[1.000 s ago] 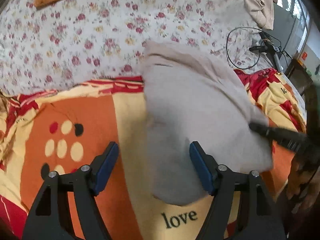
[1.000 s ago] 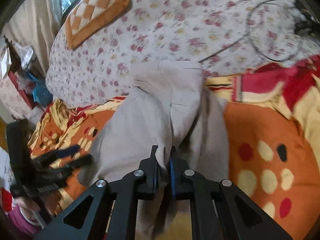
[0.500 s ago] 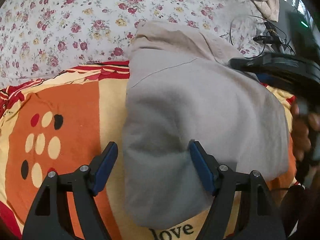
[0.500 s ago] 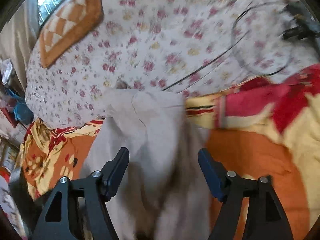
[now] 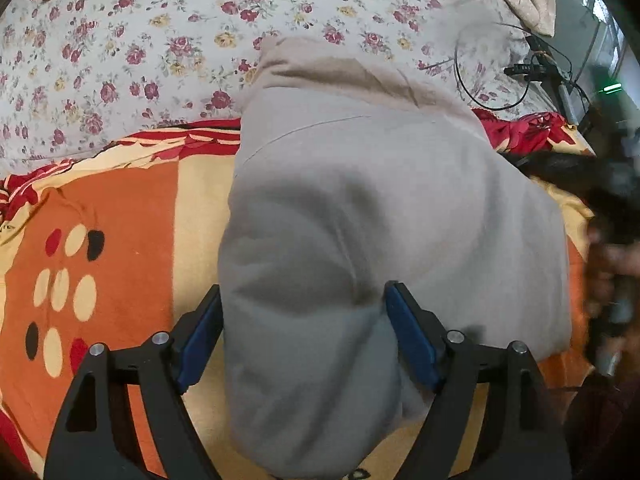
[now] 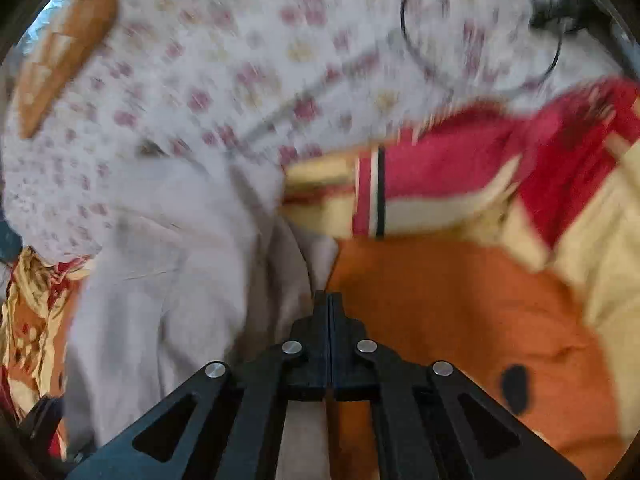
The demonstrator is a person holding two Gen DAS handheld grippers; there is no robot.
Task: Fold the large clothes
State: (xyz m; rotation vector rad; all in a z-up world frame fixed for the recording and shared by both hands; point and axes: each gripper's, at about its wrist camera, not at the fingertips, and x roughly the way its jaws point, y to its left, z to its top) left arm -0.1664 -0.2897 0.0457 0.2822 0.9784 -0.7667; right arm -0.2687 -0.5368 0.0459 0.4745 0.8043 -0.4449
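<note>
Nearest in the left wrist view, the left gripper [image 5: 302,340] stands with its 2 blue-padded jaws wide apart, having just opened a little further; the near end of the grey garment [image 5: 360,240] bulges up between them, and whether the pads press on it I cannot tell. That folded garment is the landmark: it lies on the orange, yellow and red blanket [image 5: 112,232], which spreads out from under it on both sides. Off the garment's right edge, a blurred hand [image 5: 612,280] holds a dark tool. Beyond the garment's far end, the floral sheet [image 5: 140,52] covers the rest of the bed, with a black cable loop [image 5: 492,68] lying on it past the garment's far right corner.

Seen from the right wrist, much blurred, the right gripper [image 6: 329,308] has its jaws pressed together with nothing between them, having just closed; its tip sits just beside the garment's [image 6: 168,280] right edge, over the blanket [image 6: 460,300]. Farther off, the sheet [image 6: 240,60] stretches behind the garment.
</note>
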